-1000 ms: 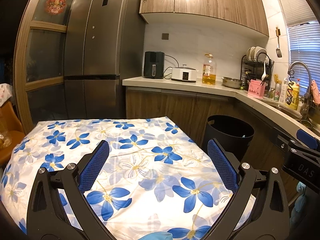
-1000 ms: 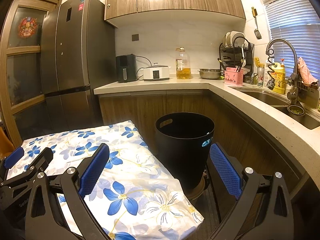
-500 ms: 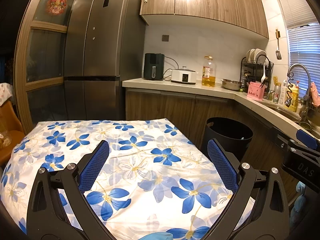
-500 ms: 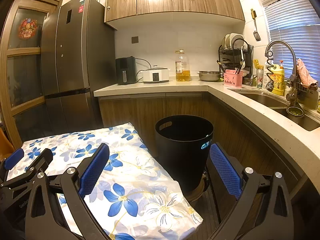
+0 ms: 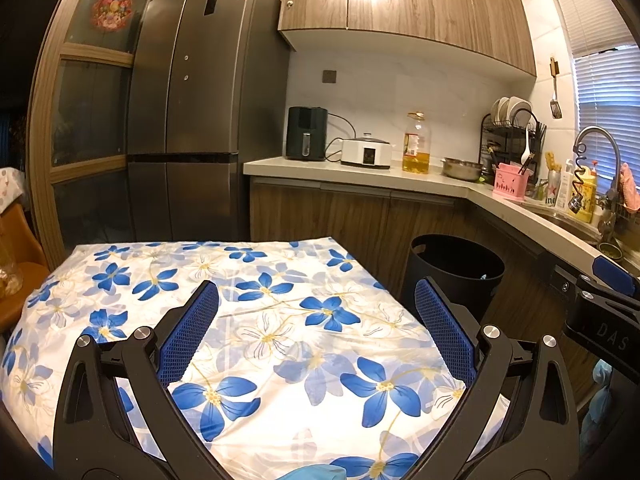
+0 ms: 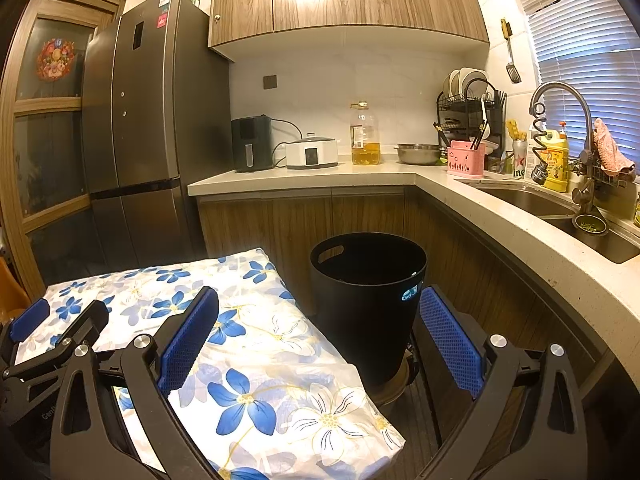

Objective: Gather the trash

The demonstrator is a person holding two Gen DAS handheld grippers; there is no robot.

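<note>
A black trash bin [image 6: 368, 304] stands on the floor right of the table; it also shows in the left wrist view [image 5: 456, 272]. The table wears a white cloth with blue flowers [image 5: 256, 320], also in the right wrist view [image 6: 256, 360]. I see no loose trash on the cloth. My left gripper [image 5: 316, 328] is open and empty above the cloth. My right gripper [image 6: 316, 332] is open and empty over the table's right corner, near the bin. The left gripper shows at the left of the right wrist view [image 6: 60, 336].
A grey fridge [image 5: 192, 120] stands behind the table. An L-shaped counter [image 6: 400, 172] holds an air fryer [image 6: 252, 144], cooker, oil bottle [image 6: 364, 136], dish rack and sink [image 6: 552, 204]. An orange chair [image 5: 20, 276] is at the left.
Both wrist views have drifted slightly back and up; the bin sits a little lower in frame. Both grippers stay open and empty.
</note>
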